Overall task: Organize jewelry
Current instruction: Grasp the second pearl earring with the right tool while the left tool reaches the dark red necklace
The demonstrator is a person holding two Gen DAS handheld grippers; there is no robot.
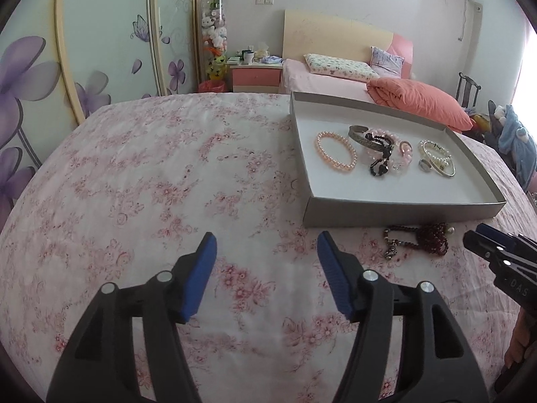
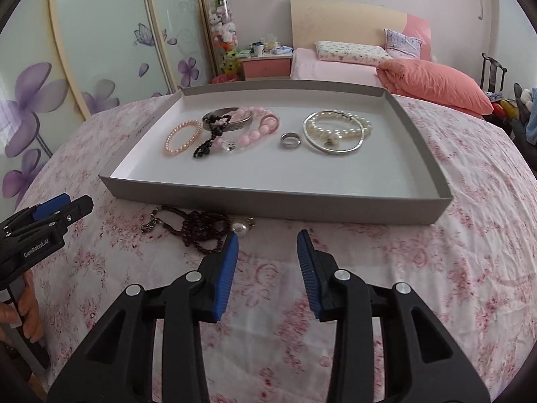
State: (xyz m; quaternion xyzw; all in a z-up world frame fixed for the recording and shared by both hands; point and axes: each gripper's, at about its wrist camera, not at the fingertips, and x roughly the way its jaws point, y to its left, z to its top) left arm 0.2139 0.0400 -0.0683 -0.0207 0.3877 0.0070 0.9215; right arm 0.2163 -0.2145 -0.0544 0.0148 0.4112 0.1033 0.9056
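Observation:
A grey shallow box (image 2: 285, 206) lies on the floral cloth and holds several bracelets: a pink pearl one (image 2: 181, 137), a white pearl one (image 2: 339, 124), a silver bangle (image 2: 335, 149) and a silver ring (image 2: 290, 140). The box also shows in the left wrist view (image 1: 396, 213). A dark red bead necklace (image 2: 201, 228) with a pearl pendant (image 2: 240, 228) lies on the cloth in front of the box; it also shows in the left wrist view (image 1: 426, 238). My right gripper (image 2: 268, 238) is open and empty, its left finger just beside the pendant. My left gripper (image 1: 266, 238) is open and empty, left of the necklace.
The table is covered with a pink floral cloth (image 1: 167, 174). Behind it stand a bed with an orange quilt (image 2: 436, 84), a bedside cabinet (image 2: 266, 63) and a wardrobe with purple flower doors (image 1: 50, 84). A chair (image 2: 491, 70) stands at the far right.

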